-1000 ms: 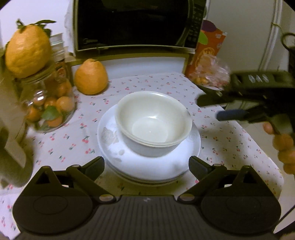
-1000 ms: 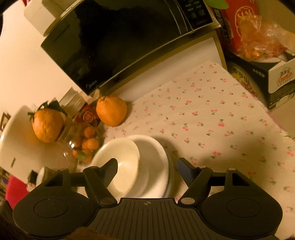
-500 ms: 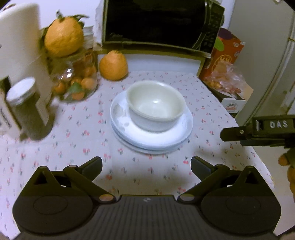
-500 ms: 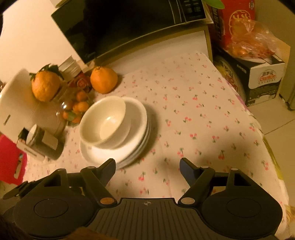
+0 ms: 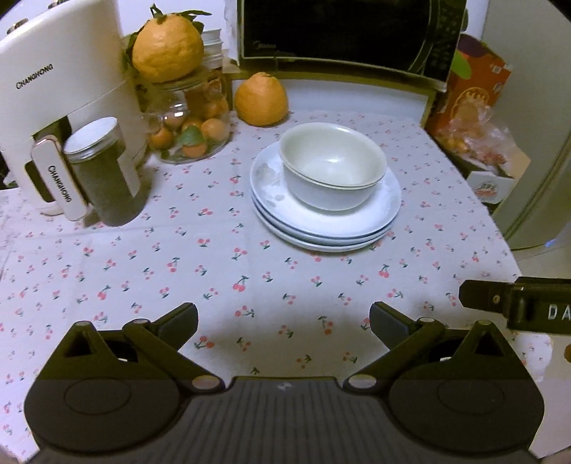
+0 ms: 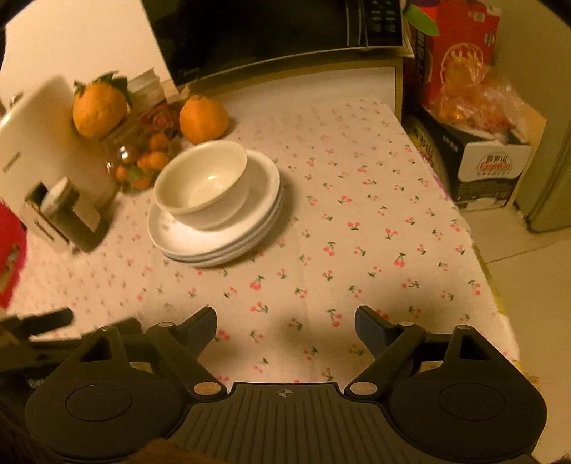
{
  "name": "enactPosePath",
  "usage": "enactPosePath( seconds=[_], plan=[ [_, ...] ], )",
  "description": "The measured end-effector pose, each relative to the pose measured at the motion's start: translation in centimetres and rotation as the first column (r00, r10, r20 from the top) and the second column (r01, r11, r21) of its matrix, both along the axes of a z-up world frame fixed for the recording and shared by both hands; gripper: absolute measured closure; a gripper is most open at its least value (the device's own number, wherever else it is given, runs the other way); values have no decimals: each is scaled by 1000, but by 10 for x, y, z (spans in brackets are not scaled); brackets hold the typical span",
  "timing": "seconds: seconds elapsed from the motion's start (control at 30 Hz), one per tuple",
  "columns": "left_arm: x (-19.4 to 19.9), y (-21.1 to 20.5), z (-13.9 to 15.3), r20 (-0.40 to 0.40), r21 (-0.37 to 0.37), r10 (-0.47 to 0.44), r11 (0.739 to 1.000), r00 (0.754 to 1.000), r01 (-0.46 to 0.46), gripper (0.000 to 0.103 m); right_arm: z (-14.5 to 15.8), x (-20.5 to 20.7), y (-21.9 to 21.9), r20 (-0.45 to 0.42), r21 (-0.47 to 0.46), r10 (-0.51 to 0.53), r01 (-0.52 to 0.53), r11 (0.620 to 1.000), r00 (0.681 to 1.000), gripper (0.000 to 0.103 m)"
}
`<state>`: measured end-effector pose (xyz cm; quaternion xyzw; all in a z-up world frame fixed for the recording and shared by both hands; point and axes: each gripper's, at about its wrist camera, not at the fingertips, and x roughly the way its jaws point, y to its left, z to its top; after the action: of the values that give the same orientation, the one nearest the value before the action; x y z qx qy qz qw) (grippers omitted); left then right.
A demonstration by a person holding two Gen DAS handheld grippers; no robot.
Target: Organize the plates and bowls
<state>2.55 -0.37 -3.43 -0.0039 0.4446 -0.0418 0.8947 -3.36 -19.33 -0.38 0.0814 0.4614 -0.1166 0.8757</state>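
The left tongs (image 5: 283, 321) are wide apart and hold nothing. They hang over the near part of the table (image 5: 249, 278), which has a cloth with little red cherries on it. The right tongs (image 6: 285, 324) are wide apart too, and they hold nothing. They hang over the near edge of the same table, just beside the left tongs.

Farther back, well apart from both tongs, sits a stack of white plates (image 5: 332, 228). White bowls (image 5: 333, 166) sit one inside the other on top of the plates, a bit to the back of the stack. You can see two rims, but not how many bowls there are.

To the left of the plates stands a glass jar (image 5: 189, 121) full of small oranges. A big orange (image 5: 166, 43) sits on top of the jar. Another big orange (image 5: 260, 100) lies on the table just behind the plates. A dark jar with a silver lid (image 5: 105, 175) stands near a white machine (image 5: 60, 92). A black microwave (image 5: 342, 32) is at the back.
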Motion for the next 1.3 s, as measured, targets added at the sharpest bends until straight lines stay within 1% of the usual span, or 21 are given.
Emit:
enactPosePath(
  seconds=[0.07, 0.23, 0.37, 0.5, 0.7, 1.3],
  plan=[
    [0, -1, 0, -10, 13, 15, 1000, 1000, -15, 0, 0, 1, 0, -4, -5, 2, -2, 1000, 1000, 16],
    [-2, -7, -1, -40, 37, 30, 999, 999, -29, 0, -2, 4, -5, -29, 14, -34, 34, 999, 999, 14],
    [-5, -9, -2, -60, 28, 52, 998, 997, -50, 0, -5, 7, -3, -51, 0, -38, 38, 999, 998, 14],
    [-7, -8, -3, -77, 18, 74, 997, 994, -73, 0, -5, 7, 1, -45, -4, -24, 23, 1000, 999, 14],
    [-8, -8, -1, -62, 41, 87, 996, 994, -84, 0, -3, 7, 6, -36, -18, -11, 10, 1000, 999, 14],
    [-7, -9, -3, -77, 38, 71, 997, 994, -68, 0, -7, 7, 5, -55, -2, -11, 11, 1000, 998, 13]
  ],
)
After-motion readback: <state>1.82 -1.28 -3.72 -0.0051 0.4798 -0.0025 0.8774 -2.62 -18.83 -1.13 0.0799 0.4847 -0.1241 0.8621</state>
